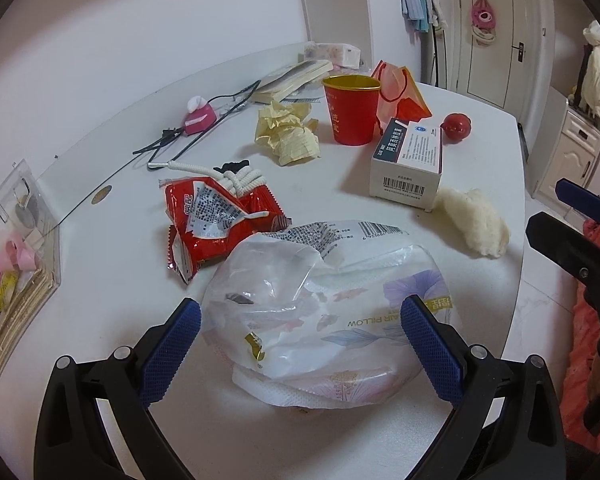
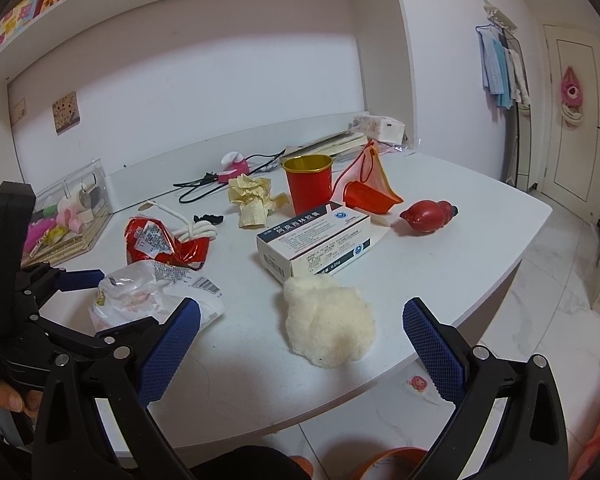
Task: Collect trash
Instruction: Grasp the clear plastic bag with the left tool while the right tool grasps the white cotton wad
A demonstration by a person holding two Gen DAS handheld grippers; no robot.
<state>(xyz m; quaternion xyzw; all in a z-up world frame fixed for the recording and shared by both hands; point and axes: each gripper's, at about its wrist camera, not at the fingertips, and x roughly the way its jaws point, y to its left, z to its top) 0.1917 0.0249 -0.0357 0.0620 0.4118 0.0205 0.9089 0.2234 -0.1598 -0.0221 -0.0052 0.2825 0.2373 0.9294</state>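
Observation:
A crumpled white plastic wrapper (image 1: 324,316) lies on the white table (image 1: 112,280) between the open fingers of my left gripper (image 1: 300,328); it also shows in the right wrist view (image 2: 152,296). A torn red snack packet (image 1: 216,220) lies just beyond it. A white cotton wad (image 2: 326,328) lies in front of my open, empty right gripper (image 2: 300,328), also seen in the left wrist view (image 1: 476,220). Crumpled yellow paper (image 1: 288,132), a red cup (image 1: 352,108) and a white medicine box (image 1: 410,160) sit farther back.
A red gift bag (image 1: 400,88), a red round object (image 1: 456,126), a coiled white cord (image 1: 236,178), black cables (image 1: 204,128), a pink device (image 1: 200,114) and books (image 1: 292,76) lie toward the back. A clear organiser (image 1: 16,280) stands at left. The table edge runs at right.

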